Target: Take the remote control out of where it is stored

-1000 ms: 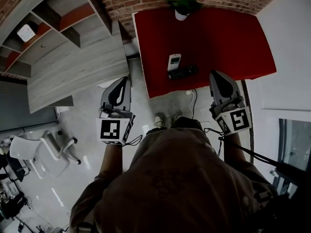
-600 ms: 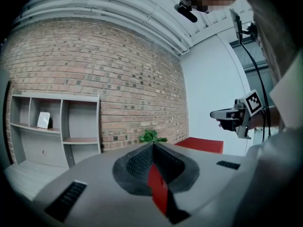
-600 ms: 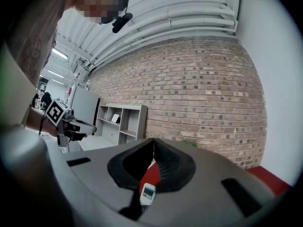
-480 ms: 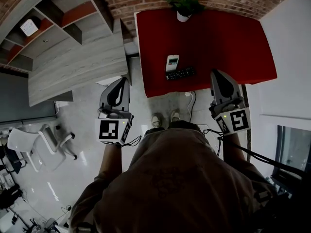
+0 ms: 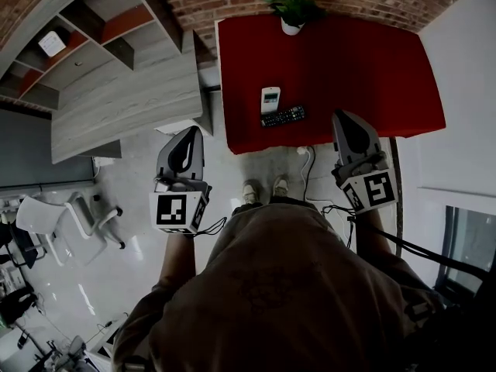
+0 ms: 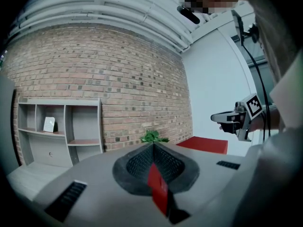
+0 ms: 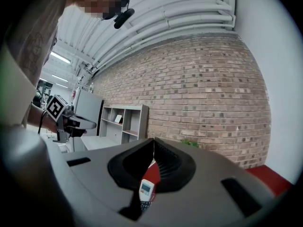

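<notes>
A white remote (image 5: 270,99) with a small screen lies on the red table (image 5: 349,60), and a black remote (image 5: 283,117) lies just in front of it. Both grippers hang short of the table's near edge, well apart from the remotes. The left gripper (image 5: 194,130) is over the floor to the table's left, jaws shut and empty (image 6: 153,145). The right gripper (image 5: 343,117) is at the table's front right, also shut and empty (image 7: 153,140). In the right gripper view the white remote (image 7: 146,188) shows below the closed tips.
A potted plant (image 5: 288,2) stands at the table's far edge against the brick wall. A grey wooden desk (image 5: 124,103) and open shelves (image 5: 70,41) holding a small white item (image 5: 52,43) are at the left. A white chair (image 5: 54,223) stands on the floor.
The left gripper has drifted a little left and down in the head view. The right gripper has edged slightly toward the table. Both stay shut.
</notes>
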### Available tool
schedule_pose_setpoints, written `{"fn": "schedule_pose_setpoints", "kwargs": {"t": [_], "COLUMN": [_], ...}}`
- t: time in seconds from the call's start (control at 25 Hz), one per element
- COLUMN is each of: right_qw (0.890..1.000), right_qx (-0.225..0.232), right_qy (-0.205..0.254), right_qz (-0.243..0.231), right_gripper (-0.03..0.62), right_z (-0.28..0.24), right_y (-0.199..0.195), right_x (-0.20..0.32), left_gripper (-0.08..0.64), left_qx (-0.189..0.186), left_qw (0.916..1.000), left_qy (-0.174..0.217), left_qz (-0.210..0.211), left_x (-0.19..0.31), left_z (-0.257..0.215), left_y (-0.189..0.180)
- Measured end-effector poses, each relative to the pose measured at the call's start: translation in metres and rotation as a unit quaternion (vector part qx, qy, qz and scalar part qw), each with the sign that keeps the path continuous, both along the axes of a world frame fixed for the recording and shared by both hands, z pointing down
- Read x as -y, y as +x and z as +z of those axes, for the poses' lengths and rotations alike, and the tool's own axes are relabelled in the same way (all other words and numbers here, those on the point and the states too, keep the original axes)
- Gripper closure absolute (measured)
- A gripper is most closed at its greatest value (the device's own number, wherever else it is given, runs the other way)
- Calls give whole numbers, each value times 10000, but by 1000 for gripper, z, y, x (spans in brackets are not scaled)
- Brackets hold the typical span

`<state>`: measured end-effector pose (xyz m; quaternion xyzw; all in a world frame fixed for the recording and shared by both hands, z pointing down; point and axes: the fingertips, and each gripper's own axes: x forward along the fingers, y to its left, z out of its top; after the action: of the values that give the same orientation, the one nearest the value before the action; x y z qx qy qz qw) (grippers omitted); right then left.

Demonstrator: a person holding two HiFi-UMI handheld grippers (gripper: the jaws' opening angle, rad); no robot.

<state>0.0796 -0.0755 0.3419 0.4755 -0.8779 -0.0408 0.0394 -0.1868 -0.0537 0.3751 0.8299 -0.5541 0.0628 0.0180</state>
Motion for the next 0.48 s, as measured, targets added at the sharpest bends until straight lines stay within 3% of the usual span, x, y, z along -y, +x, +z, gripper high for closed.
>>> {"fn": "schedule_pose_setpoints", "kwargs": {"t": [0.48], "right_qw": [9998], "right_qx": [54], "right_qy": [134], "right_qz": [-109], "right_gripper": [578], "right_z": [-4], "right_y": [13], "right_x": [-7], "left_gripper": [551], "left_qx": [79], "left_qw": [9999], "left_qy": [40], "left_qz": [121], "left_x": [-10], "left_z": [-7], "left_y": [37]}}
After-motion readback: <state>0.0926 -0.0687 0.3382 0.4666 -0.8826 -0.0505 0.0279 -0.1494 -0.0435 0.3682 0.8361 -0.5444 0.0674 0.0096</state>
